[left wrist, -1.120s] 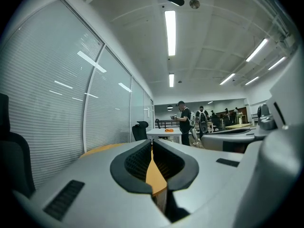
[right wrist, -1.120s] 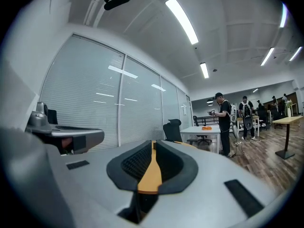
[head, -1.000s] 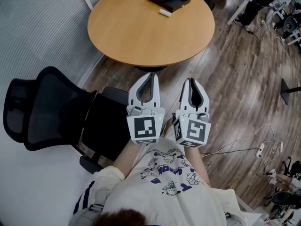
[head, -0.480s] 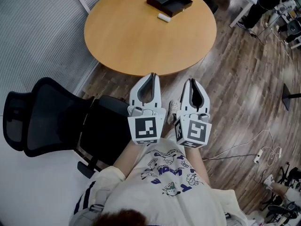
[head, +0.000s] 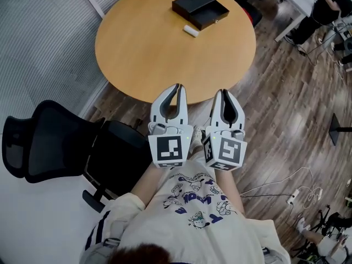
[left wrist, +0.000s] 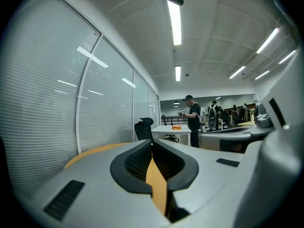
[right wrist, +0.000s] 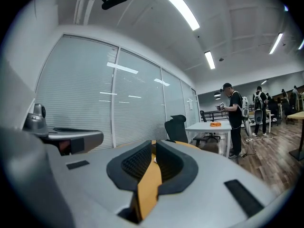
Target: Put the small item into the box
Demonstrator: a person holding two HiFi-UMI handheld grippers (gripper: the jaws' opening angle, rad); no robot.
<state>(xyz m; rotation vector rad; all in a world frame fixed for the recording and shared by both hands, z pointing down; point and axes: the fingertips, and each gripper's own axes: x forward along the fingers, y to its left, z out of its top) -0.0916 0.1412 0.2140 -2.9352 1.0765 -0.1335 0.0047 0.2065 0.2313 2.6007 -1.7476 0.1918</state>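
In the head view, a round wooden table (head: 159, 48) stands on plank flooring (head: 286, 92), with a black office chair (head: 49, 142) off to your left. The black box (head: 199, 8) sits near the table's far edge, and the small white item (head: 190, 31) lies on the tabletop just beside it. You hold the left gripper (head: 177, 87) and right gripper (head: 222, 92) side by side, well apart from both. In the left gripper view, the jaws meet with nothing between them. In the right gripper view, the jaws are likewise pressed together and empty.

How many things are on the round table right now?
2: the black box at the far side of the table, and the small white item just in front of it, apart from it. Nothing else shows on the table.
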